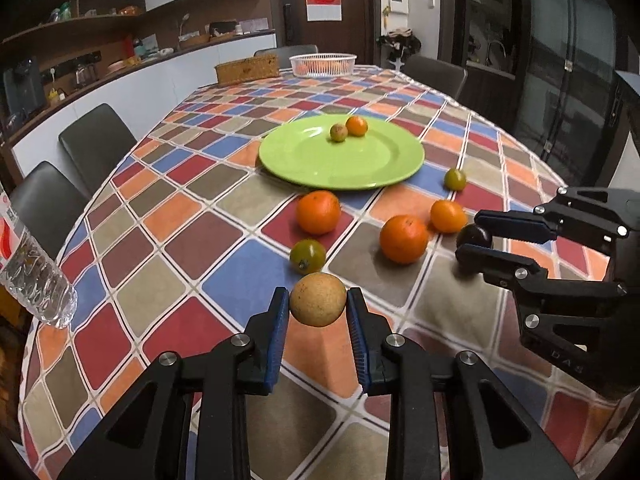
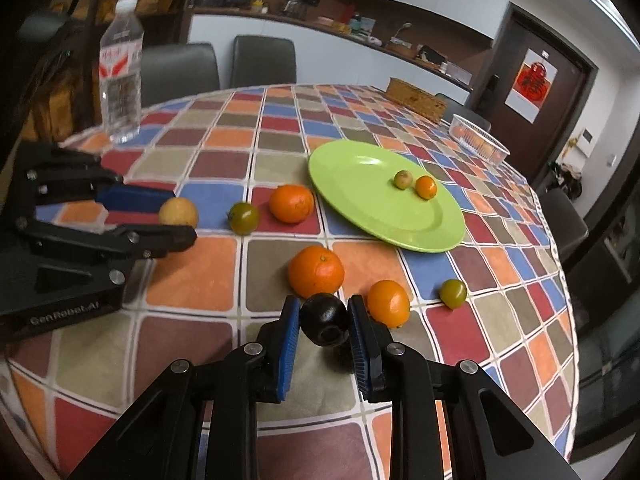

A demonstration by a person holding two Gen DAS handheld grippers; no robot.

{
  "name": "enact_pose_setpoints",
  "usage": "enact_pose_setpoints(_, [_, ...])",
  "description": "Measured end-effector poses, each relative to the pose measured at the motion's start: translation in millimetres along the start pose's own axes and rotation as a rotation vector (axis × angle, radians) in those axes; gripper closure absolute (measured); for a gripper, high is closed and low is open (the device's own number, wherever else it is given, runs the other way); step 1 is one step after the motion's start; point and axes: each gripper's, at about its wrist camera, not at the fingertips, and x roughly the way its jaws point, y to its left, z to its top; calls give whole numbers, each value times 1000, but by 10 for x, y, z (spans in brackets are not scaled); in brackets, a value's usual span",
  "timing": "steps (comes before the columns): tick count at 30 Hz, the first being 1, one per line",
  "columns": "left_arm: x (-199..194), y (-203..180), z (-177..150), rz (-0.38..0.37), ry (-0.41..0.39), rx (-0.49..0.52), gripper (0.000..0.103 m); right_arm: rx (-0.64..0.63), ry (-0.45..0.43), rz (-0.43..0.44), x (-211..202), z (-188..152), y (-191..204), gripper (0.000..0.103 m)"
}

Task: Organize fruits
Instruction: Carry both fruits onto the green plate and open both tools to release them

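Both hand-held grippers loaded; carry fruit to the plate.

The left hand-held gripper [image 1: 318, 306] is clamped on a tan round fruit [image 1: 318, 299]; the right hand-held gripper [image 2: 324, 320] is clamped on a dark round fruit [image 2: 323, 319]. Both sit low over the desk [image 1: 224, 200]. Loose oranges [image 1: 403, 239] and green fruits [image 1: 307, 255] lie between the grippers and the green plate [image 1: 304, 160], which holds two small fruits. Recommended: lift clear of the loose fruit, release low over bare plate. Legible: "GenRobot.AI" on the left gripper body; the water bottle [image 2: 121, 68] label is unreadable.
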Motion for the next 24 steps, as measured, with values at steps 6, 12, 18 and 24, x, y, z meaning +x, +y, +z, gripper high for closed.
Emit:
enact_pose_setpoints(6, [-139, -43, 134, -26, -46, -12, 74, 69, -35, 28, -138, 60, -108, 78])
enact_pose_setpoints(12, [-220, -80, 327, -41, -94, -13, 74, 118, -76, 27, -258, 139, -246, 78])
enact_pose_setpoints(18, [-263, -84, 563, -60, -139, -17, 74, 154, -127, 11, -329, 283, -421, 78])
enact_pose_setpoints(24, [-164, -64, 824, -88, -152, -31, 74, 214, -160, 27, -301, 486, -679, 78])
